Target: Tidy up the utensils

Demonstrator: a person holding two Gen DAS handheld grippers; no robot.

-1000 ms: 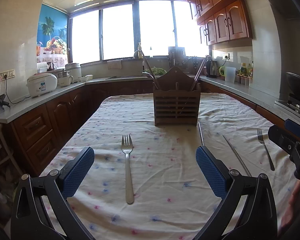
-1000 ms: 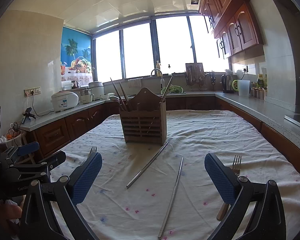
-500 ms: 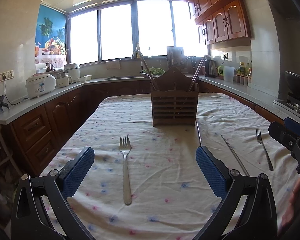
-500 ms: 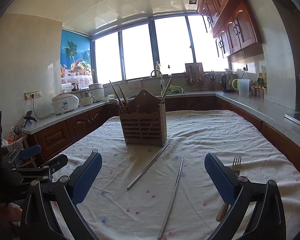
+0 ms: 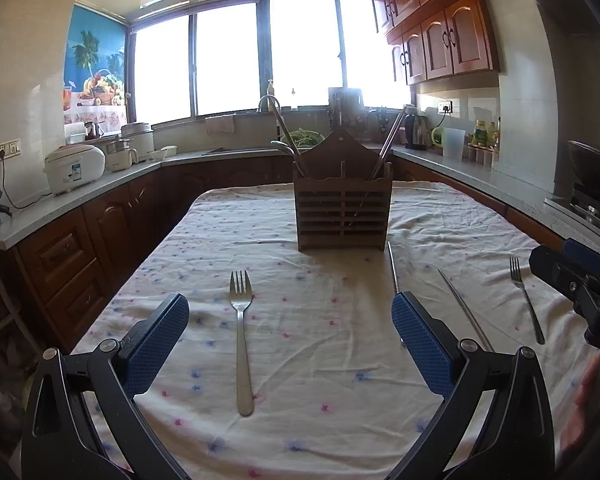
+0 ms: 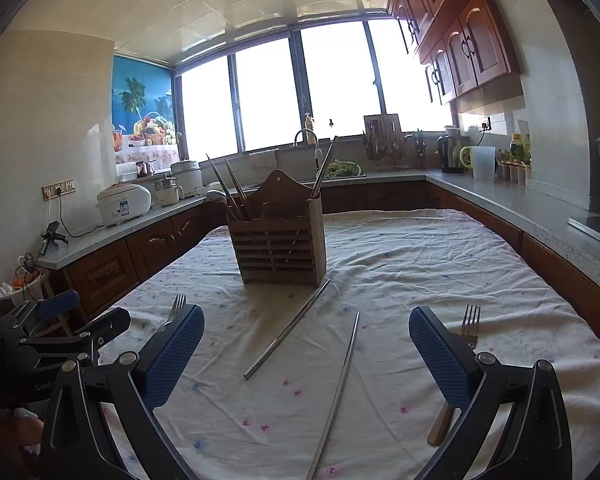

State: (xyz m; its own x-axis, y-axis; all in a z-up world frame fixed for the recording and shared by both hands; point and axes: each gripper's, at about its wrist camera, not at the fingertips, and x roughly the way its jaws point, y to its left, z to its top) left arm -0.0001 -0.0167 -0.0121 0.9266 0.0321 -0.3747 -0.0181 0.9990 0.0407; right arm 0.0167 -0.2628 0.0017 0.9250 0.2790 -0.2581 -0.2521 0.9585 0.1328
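Observation:
A slatted wooden utensil holder [image 5: 342, 210] [image 6: 279, 246] stands mid-table with a ladle and chopsticks upright in it. A steel fork [image 5: 241, 332] lies on the cloth between the pads of my left gripper [image 5: 289, 340], which is open and empty above the near table edge. Two metal chopsticks [image 6: 287, 330] [image 6: 338, 392] lie ahead of my right gripper [image 6: 306, 354], also open and empty. A second fork [image 6: 458, 360] with a wooden handle lies partly behind its right finger [image 6: 440, 356]. In the left wrist view this fork [image 5: 526, 300] is far right.
The table carries a white dotted cloth [image 5: 320, 288]. Wooden cabinets and grey counters ring the room, with a rice cooker [image 5: 73, 166] at left and a kettle [image 6: 450, 154] at right. The other gripper [image 5: 580, 280] shows at the right edge of the left wrist view.
Both views have tilted slightly so the holder and cutlery sit a little lower or closer in frame. Both grippers stay open and nothing on the table has moved.

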